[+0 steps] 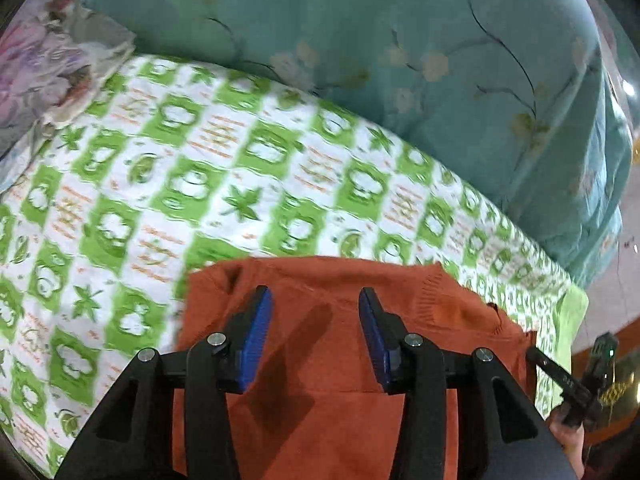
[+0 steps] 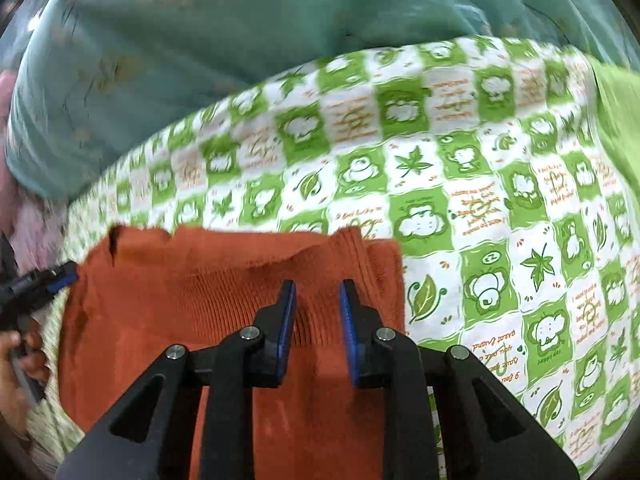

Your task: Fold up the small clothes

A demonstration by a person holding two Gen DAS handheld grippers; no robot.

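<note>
- The left tongs (image 1: 316,336) are spread wide. Nothing is between the blue pads (image 1: 256,336). They hang over the orange knit top (image 1: 320,420), near its left side.
- The right tongs (image 2: 317,330) are spread too, but not as wide. They pinch nothing. They hang over the ribbed part of the top, near its right edge.
- I think both tongs are open over the two sides so they can each grab a side and fold the top over.
- The orange top lies fairly flat on the bed, close to the person. One layer seems to lie over another, so it may be partly folded already. A small bump shows at the far right corner.
- Under it is a green and white sheet (image 2: 460,184) with little animals and leaves. It gives a flat, soft place to fold on.
- Behind the sheet sits a big teal quilt (image 1: 400,60), pushed back out of the way.
- A flowery cloth (image 1: 48,60) lies at the far left.
</note>
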